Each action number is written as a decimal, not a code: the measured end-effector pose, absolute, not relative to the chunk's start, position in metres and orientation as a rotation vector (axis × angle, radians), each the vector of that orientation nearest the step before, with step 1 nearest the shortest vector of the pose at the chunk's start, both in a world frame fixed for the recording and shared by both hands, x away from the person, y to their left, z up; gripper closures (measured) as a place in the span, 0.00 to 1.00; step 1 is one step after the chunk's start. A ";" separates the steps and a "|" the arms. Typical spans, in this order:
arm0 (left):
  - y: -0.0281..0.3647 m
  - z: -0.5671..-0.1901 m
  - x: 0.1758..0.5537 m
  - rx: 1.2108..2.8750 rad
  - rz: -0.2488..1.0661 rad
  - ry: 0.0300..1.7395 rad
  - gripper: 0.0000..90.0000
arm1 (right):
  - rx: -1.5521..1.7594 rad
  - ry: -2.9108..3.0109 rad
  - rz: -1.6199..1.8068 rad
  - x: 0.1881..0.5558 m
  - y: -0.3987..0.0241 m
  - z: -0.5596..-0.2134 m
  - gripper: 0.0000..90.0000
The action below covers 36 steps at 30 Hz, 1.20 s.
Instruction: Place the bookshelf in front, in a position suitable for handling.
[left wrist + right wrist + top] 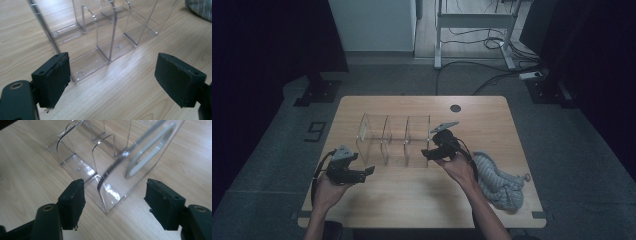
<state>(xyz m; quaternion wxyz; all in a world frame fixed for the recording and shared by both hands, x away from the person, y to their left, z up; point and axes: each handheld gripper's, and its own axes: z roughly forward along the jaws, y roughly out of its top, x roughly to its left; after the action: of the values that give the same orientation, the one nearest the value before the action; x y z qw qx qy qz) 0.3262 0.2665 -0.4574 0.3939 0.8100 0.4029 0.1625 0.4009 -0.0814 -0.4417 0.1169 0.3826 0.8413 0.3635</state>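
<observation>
A clear acrylic organiser (394,139) with several upright dividers stands on the wooden table (412,200). My left gripper (368,171) is held low by the rack's front left corner, its jaws wide apart and empty. In the left gripper view the organiser (110,47) lies just ahead of the left gripper (112,82). My right gripper (427,153) sits at the rack's right end, open. In the right gripper view the organiser's (112,177) end wall with its oval cut-out stands just beyond the open right gripper (113,205), and neither pad touches it.
A grey striped cloth (499,181) lies bunched on the table's right side, close to the right forearm; its edge shows in the left gripper view (200,8). A round cable hole (455,108) sits near the far edge. Cables run over the floor beyond.
</observation>
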 end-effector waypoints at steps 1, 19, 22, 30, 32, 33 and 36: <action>0.269 -0.457 0.326 2.048 0.420 1.031 0.13 | 1.116 2.459 1.058 0.402 -0.078 -0.442 0.38; 0.285 -0.458 0.330 2.040 0.445 1.074 0.11 | 1.146 2.410 1.000 0.410 -0.078 -0.440 0.72; 0.286 -0.458 0.329 2.042 0.445 1.073 0.11 | 1.152 2.408 0.985 0.411 -0.084 -0.440 0.74; 0.288 -0.458 0.329 2.044 0.445 1.070 0.11 | 1.207 2.378 0.994 0.415 -0.107 -0.441 0.82; 0.285 -0.459 0.329 2.048 0.444 1.060 0.11 | 1.220 2.371 0.998 0.415 -0.114 -0.441 0.85; 0.283 -0.459 0.329 2.054 0.443 1.055 0.10 | 1.222 2.371 0.999 0.416 -0.116 -0.441 0.86; 0.281 -0.459 0.330 2.059 0.437 1.041 0.10 | 1.234 2.358 0.999 0.416 -0.125 -0.441 0.89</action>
<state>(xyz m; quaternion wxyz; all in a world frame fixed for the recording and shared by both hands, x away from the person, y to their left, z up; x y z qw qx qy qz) 0.3303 0.2809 -0.4594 0.3863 0.8087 0.4089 0.1716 0.4160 -0.1248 -0.4413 0.1487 0.4293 0.8202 0.3476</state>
